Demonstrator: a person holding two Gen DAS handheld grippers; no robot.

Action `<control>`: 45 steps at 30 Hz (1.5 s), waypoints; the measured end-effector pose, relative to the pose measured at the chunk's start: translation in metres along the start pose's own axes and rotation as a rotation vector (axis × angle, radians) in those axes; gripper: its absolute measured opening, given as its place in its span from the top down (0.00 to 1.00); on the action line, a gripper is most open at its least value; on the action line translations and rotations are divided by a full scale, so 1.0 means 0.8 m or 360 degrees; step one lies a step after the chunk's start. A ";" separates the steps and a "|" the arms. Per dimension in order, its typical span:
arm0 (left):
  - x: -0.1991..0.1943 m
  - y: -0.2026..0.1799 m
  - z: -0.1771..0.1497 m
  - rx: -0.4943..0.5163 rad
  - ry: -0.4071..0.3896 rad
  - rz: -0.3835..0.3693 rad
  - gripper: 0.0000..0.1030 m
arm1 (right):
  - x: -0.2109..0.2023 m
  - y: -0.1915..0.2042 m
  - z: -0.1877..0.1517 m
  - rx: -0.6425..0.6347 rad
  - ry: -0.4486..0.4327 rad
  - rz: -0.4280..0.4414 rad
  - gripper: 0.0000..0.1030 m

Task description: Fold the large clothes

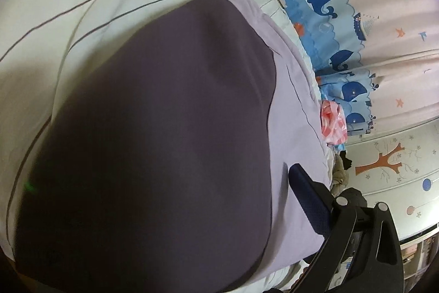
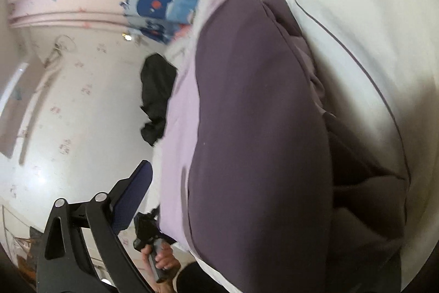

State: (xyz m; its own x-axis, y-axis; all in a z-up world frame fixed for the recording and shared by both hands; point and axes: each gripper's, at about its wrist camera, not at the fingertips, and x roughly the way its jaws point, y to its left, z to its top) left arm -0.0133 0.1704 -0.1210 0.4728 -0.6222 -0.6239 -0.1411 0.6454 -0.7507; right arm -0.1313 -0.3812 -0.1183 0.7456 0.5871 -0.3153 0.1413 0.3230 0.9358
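The dark purple garment (image 2: 258,128) lies on the white bedsheet (image 2: 356,4), over a lilac cloth (image 2: 178,128) and already doubled into a long panel; bunched folds beside it suggest tidying and another fold remain. Each view shows only one finger. The right gripper (image 2: 131,197) seems spread, holding nothing. The left gripper (image 1: 304,199) I cannot tell.

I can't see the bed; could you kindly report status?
Right tool open, one finger hidden. Left tool grip unclear. Purple garment spread across both views. Nothing obstructing seen.
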 end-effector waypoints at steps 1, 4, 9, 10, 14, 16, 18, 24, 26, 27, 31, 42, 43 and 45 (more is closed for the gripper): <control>0.001 -0.007 0.000 0.0050 0.0009 0.0038 0.22 | -0.001 0.003 -0.002 -0.0019 -0.0012 -0.0011 0.29; -0.007 -0.026 -0.001 0.0150 0.0024 0.0060 0.44 | -0.003 0.023 -0.006 -0.0167 -0.0047 -0.0201 0.59; -0.040 -0.072 -0.014 0.0304 0.0007 0.0009 0.54 | -0.017 0.079 -0.023 -0.0379 -0.0131 -0.0233 0.65; -0.047 -0.080 -0.019 0.0343 0.0005 -0.0007 0.55 | -0.029 0.092 -0.029 -0.0412 -0.0140 -0.0203 0.66; -0.080 -0.080 -0.054 0.0417 0.0031 -0.0063 0.52 | -0.083 0.105 -0.065 -0.0497 -0.0134 -0.0194 0.65; -0.066 -0.053 -0.062 0.0354 0.0090 -0.0022 0.41 | -0.085 0.071 -0.076 -0.0422 -0.0013 -0.0281 0.54; -0.047 -0.003 -0.070 0.0122 0.0144 -0.0028 0.29 | -0.082 0.013 -0.084 -0.0190 0.0097 -0.0350 0.48; -0.054 0.009 -0.076 0.0081 0.0059 -0.0052 0.15 | -0.161 -0.016 -0.122 -0.0071 -0.0127 -0.0184 0.45; -0.046 0.004 -0.071 0.0069 0.0047 -0.0051 0.11 | -0.201 0.012 -0.139 -0.0241 -0.0296 -0.0371 0.45; -0.042 0.003 -0.069 0.0045 0.0024 -0.0033 0.07 | -0.216 0.027 -0.146 -0.0322 -0.0347 -0.0417 0.44; -0.039 0.007 -0.062 -0.0104 -0.0053 -0.0036 0.07 | -0.197 0.139 -0.152 -0.0802 -0.0389 -0.0610 0.22; -0.045 -0.011 -0.076 -0.0039 -0.0188 0.0074 0.07 | 0.224 0.256 -0.036 -0.1541 0.0034 -0.1307 0.10; -0.046 -0.014 -0.077 -0.0019 -0.0206 0.0090 0.07 | 0.253 0.239 -0.025 -0.1534 0.0053 -0.1414 0.10; -0.048 -0.018 -0.079 0.0029 -0.0232 0.0094 0.07 | 0.303 0.179 -0.013 -0.1476 0.0180 -0.1585 0.06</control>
State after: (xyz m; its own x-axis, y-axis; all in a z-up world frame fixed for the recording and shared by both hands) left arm -0.0845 0.1572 -0.1003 0.5857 -0.5130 -0.6276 -0.1572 0.6876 -0.7088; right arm 0.0628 -0.1851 -0.0626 0.5227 -0.1426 -0.8405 0.0643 0.9897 -0.1280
